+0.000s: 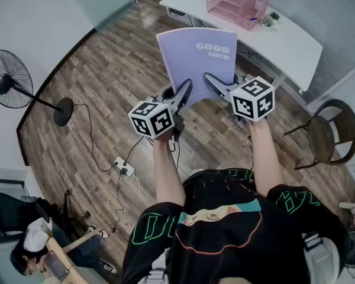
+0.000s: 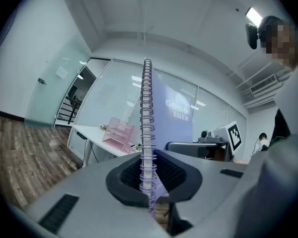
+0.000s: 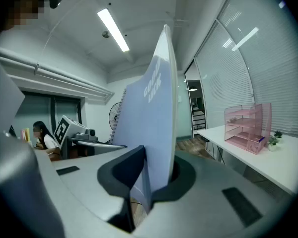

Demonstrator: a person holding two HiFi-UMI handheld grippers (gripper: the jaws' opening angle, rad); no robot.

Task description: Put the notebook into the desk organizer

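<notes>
A lilac spiral notebook point(image 1: 198, 61) with "GOOD LUCK" on its cover is held upright in the air between both grippers. My left gripper point(image 1: 185, 90) is shut on its lower spiral edge; the wire coil point(image 2: 147, 133) runs up between the jaws in the left gripper view. My right gripper point(image 1: 212, 81) is shut on the notebook's lower right edge, with the cover point(image 3: 156, 118) standing between the pads. The pink desk organizer point(image 1: 236, 0) stands on the white desk point(image 1: 290, 43) beyond the notebook, also seen as the organizer point(image 3: 246, 125) and organizer point(image 2: 118, 133).
A small potted plant point(image 1: 270, 19) sits beside the organizer. A round chair point(image 1: 325, 132) stands right of the desk. A floor fan point(image 1: 12, 81) and a power strip point(image 1: 123, 168) with cables are on the wood floor at left. A seated person point(image 1: 38, 250) is at lower left.
</notes>
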